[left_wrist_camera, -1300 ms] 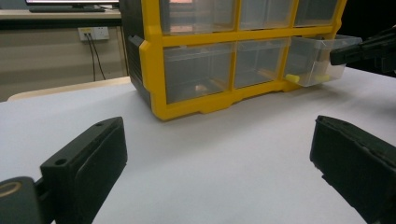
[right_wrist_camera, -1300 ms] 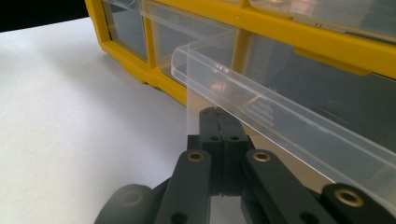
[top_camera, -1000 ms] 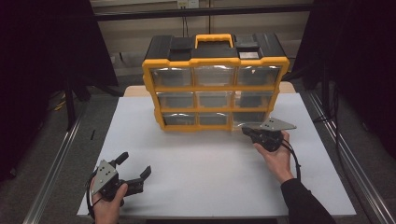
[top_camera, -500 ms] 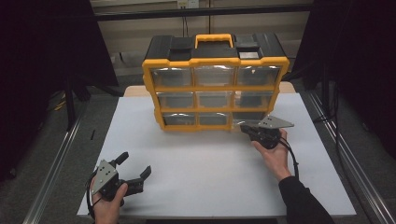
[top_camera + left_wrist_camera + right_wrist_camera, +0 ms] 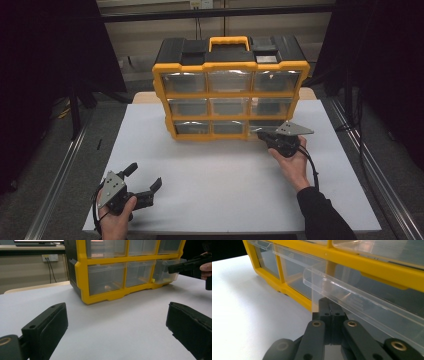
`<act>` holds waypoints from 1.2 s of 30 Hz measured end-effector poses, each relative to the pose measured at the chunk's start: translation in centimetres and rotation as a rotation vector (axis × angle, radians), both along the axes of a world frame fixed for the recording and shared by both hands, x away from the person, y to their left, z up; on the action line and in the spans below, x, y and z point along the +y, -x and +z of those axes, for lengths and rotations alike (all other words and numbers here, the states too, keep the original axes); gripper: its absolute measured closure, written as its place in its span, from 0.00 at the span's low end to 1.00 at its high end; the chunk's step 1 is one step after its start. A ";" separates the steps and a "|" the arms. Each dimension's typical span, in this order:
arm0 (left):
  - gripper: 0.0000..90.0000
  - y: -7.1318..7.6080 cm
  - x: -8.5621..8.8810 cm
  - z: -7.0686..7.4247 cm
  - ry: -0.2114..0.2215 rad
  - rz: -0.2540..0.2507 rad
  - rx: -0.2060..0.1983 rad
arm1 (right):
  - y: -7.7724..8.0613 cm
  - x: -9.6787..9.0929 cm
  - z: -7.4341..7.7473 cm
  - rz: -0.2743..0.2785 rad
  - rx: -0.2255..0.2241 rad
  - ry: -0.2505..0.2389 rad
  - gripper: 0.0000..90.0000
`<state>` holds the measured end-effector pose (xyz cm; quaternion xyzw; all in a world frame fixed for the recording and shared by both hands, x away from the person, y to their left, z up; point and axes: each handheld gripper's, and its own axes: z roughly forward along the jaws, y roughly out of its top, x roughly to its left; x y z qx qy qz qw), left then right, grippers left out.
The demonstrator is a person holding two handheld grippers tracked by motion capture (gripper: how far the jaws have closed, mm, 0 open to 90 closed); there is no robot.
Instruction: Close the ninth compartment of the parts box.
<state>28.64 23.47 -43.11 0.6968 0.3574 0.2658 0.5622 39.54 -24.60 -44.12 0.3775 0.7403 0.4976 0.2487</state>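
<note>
A yellow and black drawer cabinet (image 5: 230,65) with clear drawers stands at the back of the white table (image 5: 225,190). Its bottom right drawer (image 5: 265,125) sticks out a little from the frame. My right gripper (image 5: 262,134) is at that drawer's front, held by a hand on the right. In the right gripper view the jaws (image 5: 331,308) are pressed together under the clear lip of the drawer (image 5: 362,297). My left gripper (image 5: 145,176) rests open near the front left corner, nothing between its jaws (image 5: 116,315). The left gripper view shows the cabinet (image 5: 82,277), the protruding drawer (image 5: 165,272) and the right gripper (image 5: 185,265).
Small items lie inside some lower drawers, among them a yellow piece (image 5: 153,280). Metal rails (image 5: 55,180) run along both sides of the table. Dark curtains flank the scene, and a wall socket (image 5: 48,258) sits behind the table.
</note>
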 end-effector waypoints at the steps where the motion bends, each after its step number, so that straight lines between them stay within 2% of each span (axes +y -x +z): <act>1: 0.04 0.0 0.0 0.0 0.003 0.000 0.000 | -0.1 0.1 0.0 0.000 -0.001 0.001 1.00; 18: 0.04 0.0 0.1 0.0 -0.001 -0.001 -0.001 | -0.9 0.2 -0.2 -0.020 -0.005 -0.021 1.00; 32: 0.04 -0.1 0.0 0.0 0.002 0.004 0.001 | -1.2 0.1 -0.4 -0.041 -0.020 -0.020 1.00; 36: 0.04 -0.2 0.1 0.0 -0.010 -0.003 0.001 | -1.5 0.0 -0.5 -0.049 -0.026 -0.026 1.00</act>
